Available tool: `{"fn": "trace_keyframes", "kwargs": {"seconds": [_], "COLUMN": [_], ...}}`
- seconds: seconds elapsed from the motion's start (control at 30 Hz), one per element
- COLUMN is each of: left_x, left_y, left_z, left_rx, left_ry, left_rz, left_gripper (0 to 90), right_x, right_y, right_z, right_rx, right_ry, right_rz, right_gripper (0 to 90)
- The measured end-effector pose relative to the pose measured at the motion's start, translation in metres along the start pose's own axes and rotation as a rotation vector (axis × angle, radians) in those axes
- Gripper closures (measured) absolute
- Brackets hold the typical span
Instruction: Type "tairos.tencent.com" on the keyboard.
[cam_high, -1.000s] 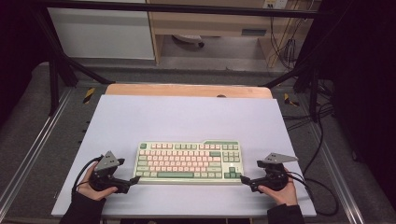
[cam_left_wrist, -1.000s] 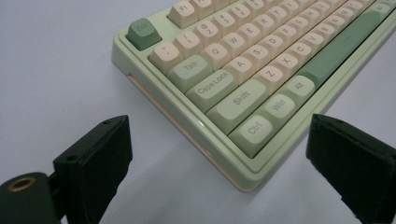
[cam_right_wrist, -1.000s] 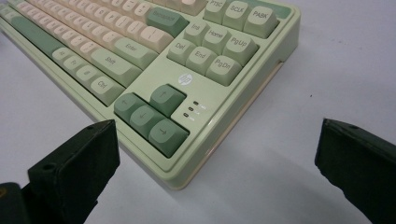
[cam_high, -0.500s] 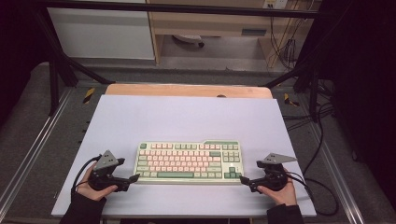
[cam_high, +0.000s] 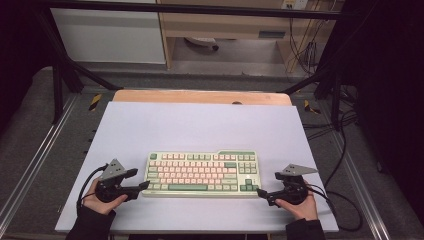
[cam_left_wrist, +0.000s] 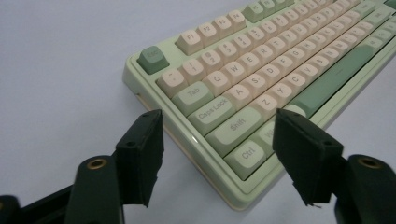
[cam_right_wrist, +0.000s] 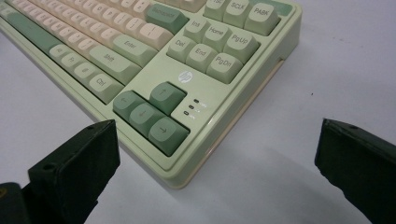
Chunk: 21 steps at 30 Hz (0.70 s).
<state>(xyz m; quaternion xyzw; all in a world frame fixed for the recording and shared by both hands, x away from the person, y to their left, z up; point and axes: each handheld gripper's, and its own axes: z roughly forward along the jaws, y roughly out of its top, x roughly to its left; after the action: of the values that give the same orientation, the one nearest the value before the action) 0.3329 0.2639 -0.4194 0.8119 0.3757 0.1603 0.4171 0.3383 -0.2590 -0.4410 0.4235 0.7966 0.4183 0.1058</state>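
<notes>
High view: at 6 o'clock two hands come in from the bottom edge, each holding a gripper. The left gripper (cam_high: 143, 185) sits at about 8 o'clock on the table (cam_high: 200, 125), its tips at the keyboard's (cam_high: 200, 172) near left corner. The right gripper (cam_high: 260, 193) sits at about 4 o'clock, its tips at the keyboard's near right corner.

Left gripper view: the jaws have just been closing and now stand partly open, with the corner around the Ctrl key (cam_left_wrist: 246, 155) between them; the pads do not press on it, and a gap shows on each side.

Right gripper view: the jaws stand wide apart, holding nothing, with the arrow-key corner (cam_right_wrist: 166, 133) of the keyboard ahead at 12 o'clock, not touched.

Farther out, the keyboard, green with pale keys, lies flat across the near middle of the table, long side running 9 to 3 o'clock. Beyond it, toward 12 o'clock, the table's wooden far edge (cam_high: 200, 96) shows.
</notes>
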Motion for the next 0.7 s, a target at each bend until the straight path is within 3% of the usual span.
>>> {"fn": "trace_keyframes", "kwargs": {"seconds": [0.27, 0.7], "left_x": [-0.003, -0.016], "left_y": [0.008, 0.025], "left_z": [0.004, 0.017], "left_rx": [0.008, 0.035], "left_ry": [-0.019, -0.036], "left_rz": [-0.017, 0.020], "left_gripper": [55.8, 76.1], "right_x": [0.000, 0.001], "right_y": [0.000, 0.000], "right_z": [0.000, 0.000], "right_rx": [-0.001, 0.002], "right_ry": [-0.003, -0.006], "right_rz": [0.001, -0.002], "right_gripper": [0.6, 0.6]}}
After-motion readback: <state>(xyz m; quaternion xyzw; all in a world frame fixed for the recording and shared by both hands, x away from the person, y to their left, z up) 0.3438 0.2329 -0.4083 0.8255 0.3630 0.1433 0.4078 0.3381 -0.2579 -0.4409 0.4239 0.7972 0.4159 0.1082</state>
